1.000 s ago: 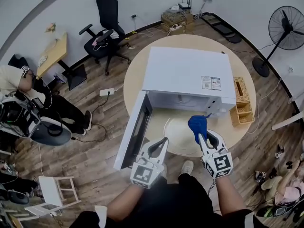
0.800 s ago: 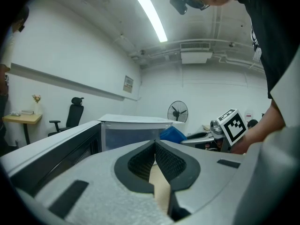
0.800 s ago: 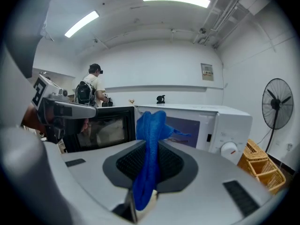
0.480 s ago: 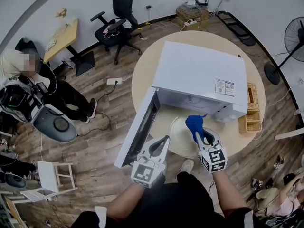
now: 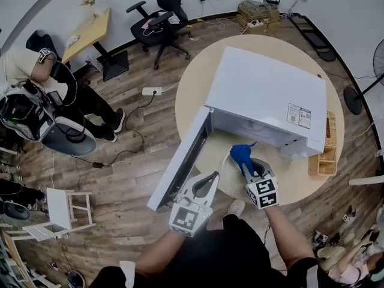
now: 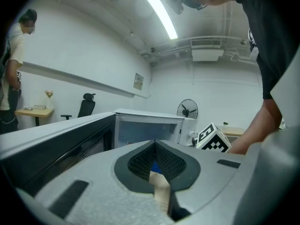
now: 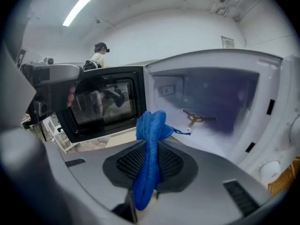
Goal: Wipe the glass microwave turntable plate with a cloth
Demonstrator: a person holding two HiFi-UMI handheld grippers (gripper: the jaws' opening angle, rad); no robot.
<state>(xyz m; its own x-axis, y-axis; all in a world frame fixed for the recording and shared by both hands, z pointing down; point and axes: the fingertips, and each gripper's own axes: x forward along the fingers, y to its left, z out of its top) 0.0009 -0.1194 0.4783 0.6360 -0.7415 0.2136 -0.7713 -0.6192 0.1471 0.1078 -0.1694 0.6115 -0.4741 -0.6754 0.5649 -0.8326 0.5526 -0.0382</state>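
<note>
The glass turntable plate (image 5: pixel 226 179) lies on the round wooden table (image 5: pixel 195 86), just in front of the white microwave (image 5: pixel 267 95). The microwave's door (image 5: pixel 180 161) hangs open to the left. My right gripper (image 5: pixel 247 164) is shut on a blue cloth (image 5: pixel 241 154) and holds it over the plate's far edge, close to the oven's opening. In the right gripper view the cloth (image 7: pixel 151 144) bunches up between the jaws, with the bare cavity and its roller hub (image 7: pixel 194 118) behind. My left gripper (image 5: pixel 206 182) is shut on nothing, by the door's lower edge.
A wicker basket (image 5: pixel 327 156) stands on the table to the right of the microwave. Beyond the table are an office chair (image 5: pixel 165 17), a small desk (image 5: pixel 90 32) and a person (image 5: pixel 36 71) at the left.
My right gripper with the cloth has moved left and nearer to the microwave's opening, across the plate. The left gripper has barely moved.
</note>
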